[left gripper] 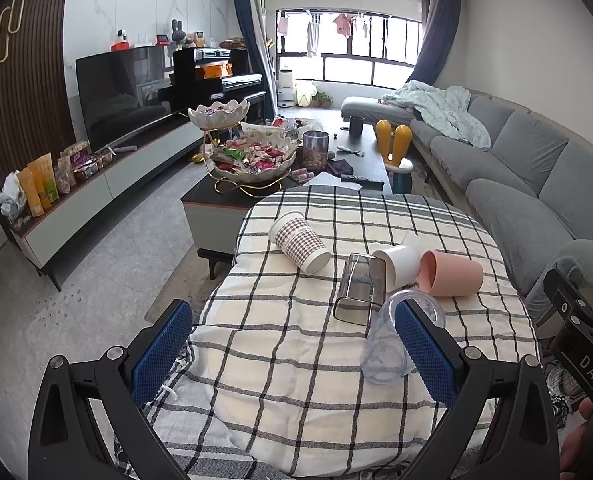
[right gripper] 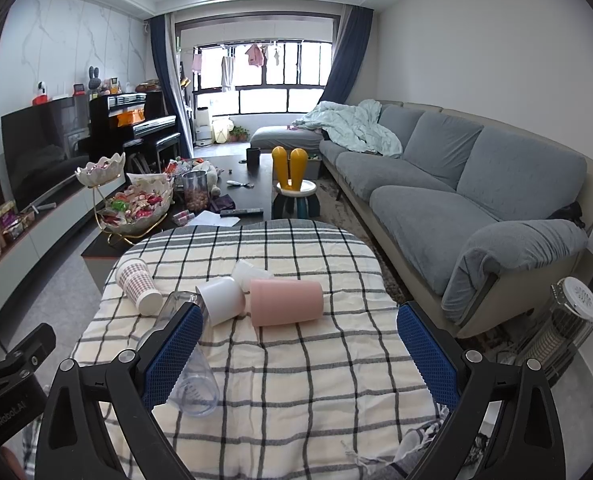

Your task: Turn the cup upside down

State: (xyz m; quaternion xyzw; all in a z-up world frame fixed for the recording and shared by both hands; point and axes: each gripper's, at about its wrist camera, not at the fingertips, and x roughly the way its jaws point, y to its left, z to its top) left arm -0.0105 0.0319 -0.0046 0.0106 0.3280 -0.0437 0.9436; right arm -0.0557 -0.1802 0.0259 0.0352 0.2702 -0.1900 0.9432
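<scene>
Five cups lie tipped on the checked bench [left gripper: 296, 360], nothing visible inside them: checked cup [left gripper: 299, 243] toward the far left edge; grey-tinted cup [left gripper: 360, 288], white cup [left gripper: 396, 265], pink cup [left gripper: 450, 273] mid-bench; clear cup [left gripper: 384, 344] nearest; left gripper [left gripper: 294, 354] and right gripper [right gripper: 300, 354] both spread wide, empty.

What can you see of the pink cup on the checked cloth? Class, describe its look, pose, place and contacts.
The pink cup is plain, matte and opaque, plastic by its look, with no handle or print. It lies on its side on the checked tablecloth, its open mouth turned toward the white cup next to it, which it seems to touch. A smaller white cup lies just behind. Neither gripper touches it.
</scene>
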